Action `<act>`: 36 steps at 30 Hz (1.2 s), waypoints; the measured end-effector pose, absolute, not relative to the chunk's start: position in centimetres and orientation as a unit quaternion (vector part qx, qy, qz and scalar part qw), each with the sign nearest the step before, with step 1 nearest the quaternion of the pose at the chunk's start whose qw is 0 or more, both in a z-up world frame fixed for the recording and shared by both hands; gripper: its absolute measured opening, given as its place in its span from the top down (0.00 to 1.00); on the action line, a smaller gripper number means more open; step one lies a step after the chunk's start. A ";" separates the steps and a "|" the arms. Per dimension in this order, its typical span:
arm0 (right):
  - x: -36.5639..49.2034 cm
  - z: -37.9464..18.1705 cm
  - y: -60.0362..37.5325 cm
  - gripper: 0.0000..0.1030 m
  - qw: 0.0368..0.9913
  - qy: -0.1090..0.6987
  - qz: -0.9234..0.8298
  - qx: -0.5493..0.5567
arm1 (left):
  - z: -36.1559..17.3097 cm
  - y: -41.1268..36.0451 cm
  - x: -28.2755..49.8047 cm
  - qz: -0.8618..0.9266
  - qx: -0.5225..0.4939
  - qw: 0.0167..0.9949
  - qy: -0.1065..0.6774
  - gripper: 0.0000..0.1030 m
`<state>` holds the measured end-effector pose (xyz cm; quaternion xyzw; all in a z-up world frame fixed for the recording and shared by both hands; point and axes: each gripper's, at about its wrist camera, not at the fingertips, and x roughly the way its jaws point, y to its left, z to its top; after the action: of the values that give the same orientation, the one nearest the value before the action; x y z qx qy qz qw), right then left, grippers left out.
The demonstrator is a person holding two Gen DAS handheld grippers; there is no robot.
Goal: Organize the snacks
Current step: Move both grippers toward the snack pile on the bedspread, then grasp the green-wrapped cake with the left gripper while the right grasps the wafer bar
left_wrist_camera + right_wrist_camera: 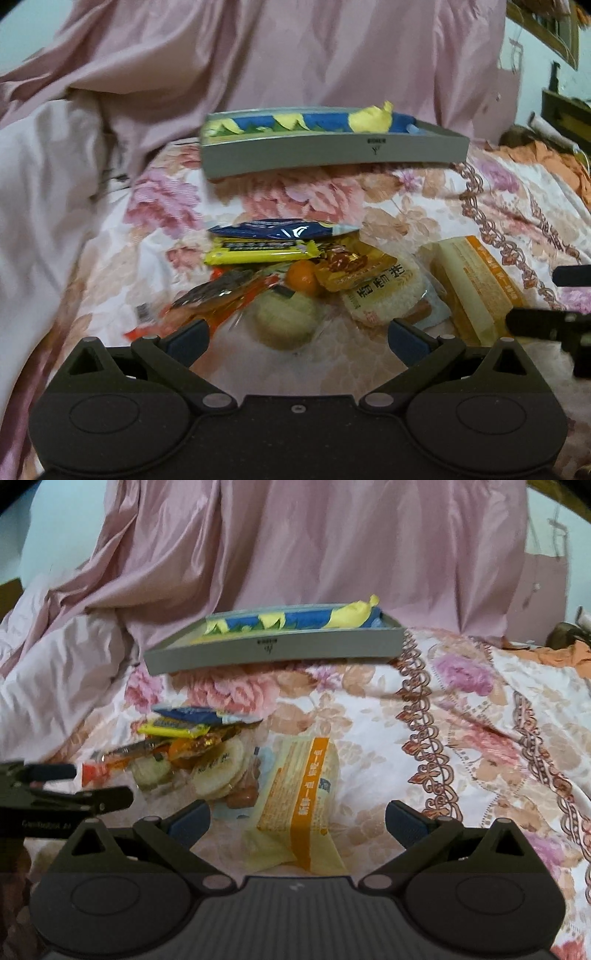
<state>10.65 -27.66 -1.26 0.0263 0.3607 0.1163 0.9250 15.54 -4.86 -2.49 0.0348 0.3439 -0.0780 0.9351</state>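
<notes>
Both the left gripper [297, 338] and right gripper [297, 818] are being held wide apart, empty, above the snack pile [295, 273] on the bed [406, 206]. The grey tray [332, 155] is lying beyond. On soft bedding, crinkly wrappers could be pushed aside or several pinched together.

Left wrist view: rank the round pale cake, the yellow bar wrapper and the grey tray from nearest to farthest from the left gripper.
From the left gripper:
1. Round pale cake, just ahead between the open fingers.
2. Yellow bar wrapper, at the pile's far side, slightly left.
3. Grey tray, farthest, beyond the pile on the floral bedspread.
</notes>
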 end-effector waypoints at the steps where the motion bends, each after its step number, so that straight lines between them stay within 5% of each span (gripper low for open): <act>1: 10.9 -1.4 -27.4 0.00 0.924 0.363 0.123 0.019 | -2.6 -5.1 16.1 -0.087 0.045 0.933 0.347 0.01; 17: 14.6 -4.7 -23.9 0.00 0.911 0.373 0.166 -0.062 | -4.6 -6.1 20.8 -0.184 0.141 0.894 0.383 0.01; 21: 15.6 -5.5 -23.9 0.00 0.906 0.387 0.164 -0.049 | -4.6 -5.8 20.9 -0.185 0.147 0.897 0.375 0.13; 36: 16.2 -5.6 -25.8 0.05 0.900 0.397 0.176 0.038 | -4.5 -4.1 23.4 -0.197 0.112 0.876 0.426 0.20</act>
<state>16.15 -25.75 -5.64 0.0377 0.3968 0.1760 0.9001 23.36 -4.13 -4.49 0.1122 0.4256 -0.1973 0.8760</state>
